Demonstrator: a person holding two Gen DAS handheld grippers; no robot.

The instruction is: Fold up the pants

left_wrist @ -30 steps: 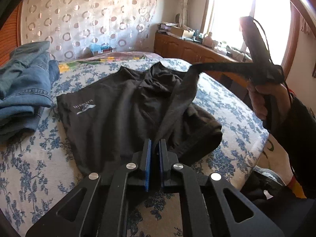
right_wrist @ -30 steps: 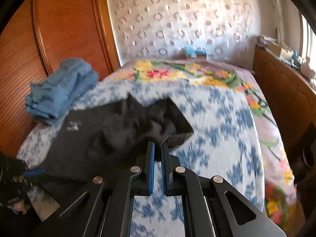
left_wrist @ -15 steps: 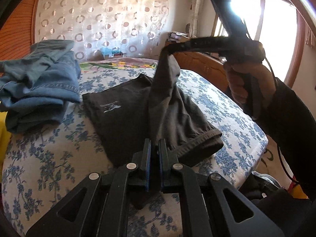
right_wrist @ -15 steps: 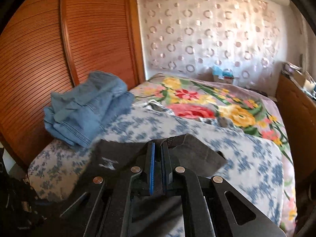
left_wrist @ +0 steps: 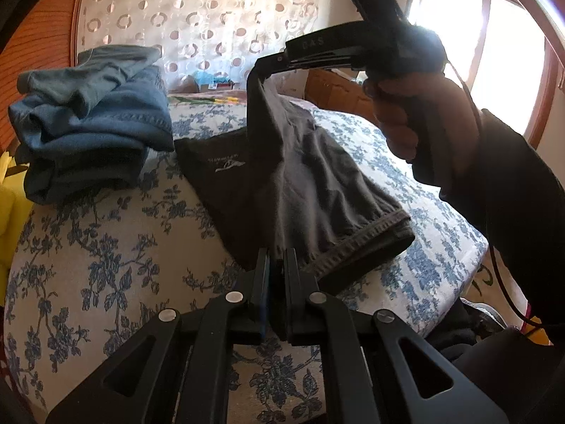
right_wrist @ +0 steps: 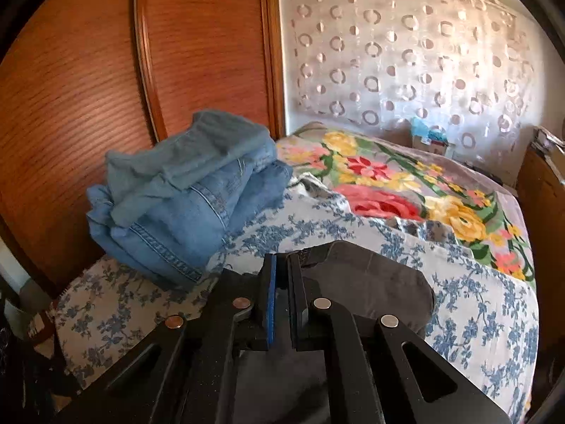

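Note:
Dark grey pants with a small white logo lie on the blue-flowered bed. My left gripper is shut on their near edge beside the ribbed waistband. My right gripper is shut on the far edge of the pants and holds it up high, so the cloth hangs stretched between the two grippers. In the right wrist view the right gripper is shut with dark cloth pinched and draped beneath it.
A stack of folded blue jeans sits on the bed to the left of the pants, also in the right wrist view. A wooden wardrobe stands behind it. A flowered blanket covers the far bed. A window is at right.
My right gripper has lifted the far edge of the pants higher and carried it toward the left, over the rest of the pants. My left gripper has kept its hold on the near edge.

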